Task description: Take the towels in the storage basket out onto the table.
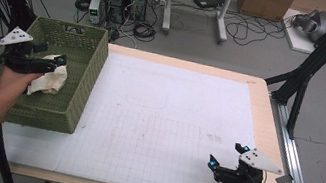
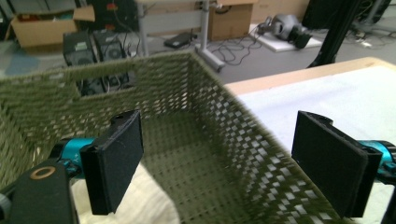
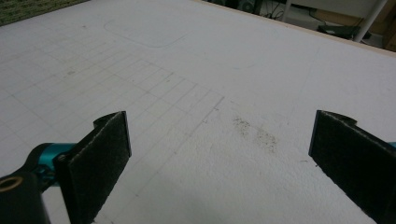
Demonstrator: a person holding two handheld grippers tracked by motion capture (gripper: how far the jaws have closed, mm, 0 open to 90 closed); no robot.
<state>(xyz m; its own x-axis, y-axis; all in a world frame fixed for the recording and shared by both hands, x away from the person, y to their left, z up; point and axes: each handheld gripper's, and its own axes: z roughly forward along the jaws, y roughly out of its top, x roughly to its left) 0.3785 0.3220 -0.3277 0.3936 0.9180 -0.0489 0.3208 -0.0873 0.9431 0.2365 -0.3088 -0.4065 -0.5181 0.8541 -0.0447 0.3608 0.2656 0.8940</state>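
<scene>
- Cloth [image 1: 49,79] is the thing in hand: a cream, crumpled bundle lying inside the basket [image 1: 81,88], against its near-left part, just under the left tongs.
- Basket: a large green woven bin on the left edge of the surface [image 1: 156,120]. Its open-weave walls look stiff yet light, so I judge it could slide if the cloth snags on the weave.
- Surface, right of the basket: a white gridded mat with nothing on it but faint marks.
- Left tongs [image 1: 49,65]: over the basket's near-left part, jaws spread wide with nothing between them; in the left gripper view the cloth [image 2: 140,205] lies below the left jaw.
- Right tongs [image 1: 225,156]: far right of the basket, low over the mat, jaws apart and empty.
- Handling, as a guess: the cloth looks soft, light, limp and not fragile. It will sag and unfold when lifted, so pinch a thick raised fold near its middle, not a thin edge.
</scene>
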